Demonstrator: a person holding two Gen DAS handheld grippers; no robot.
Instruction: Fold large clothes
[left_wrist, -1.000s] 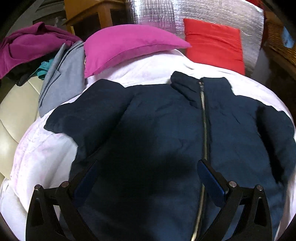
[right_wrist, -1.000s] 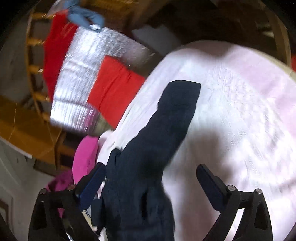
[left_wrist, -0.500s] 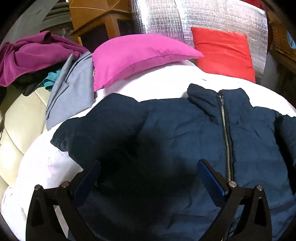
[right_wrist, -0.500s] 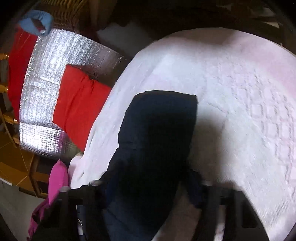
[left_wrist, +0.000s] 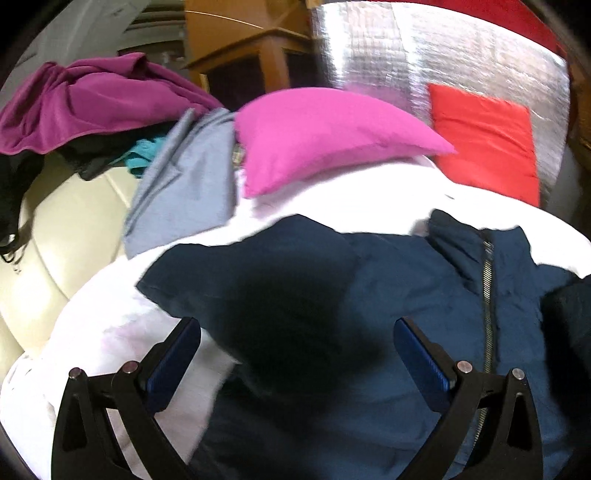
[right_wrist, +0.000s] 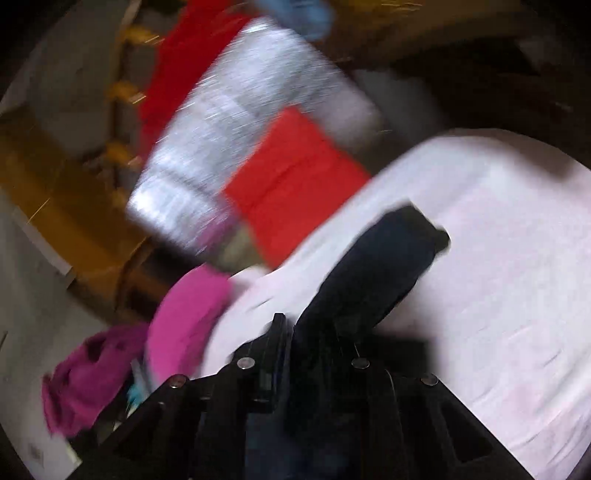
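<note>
Jacket: navy padded zip-front jacket (left_wrist: 388, 295), spread flat on white textured bedspread (left_wrist: 351, 206).
Left hand-held gripper (left_wrist: 295, 354): released, jaws wide above jacket.
Right hand-held gripper (right_wrist: 314, 347): clenched on dark sleeve (right_wrist: 384, 266), which trails toward 1 o'clock.

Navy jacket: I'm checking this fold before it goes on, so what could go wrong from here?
1. The right gripper is shut on the navy jacket by its sleeve alone; the fabric might slip out.
2. The left gripper is open, pinning nothing, so the jacket's body could drag across the white cover.
3. The pink pillow lies close behind the collar, and could get in the fold's way.
</note>
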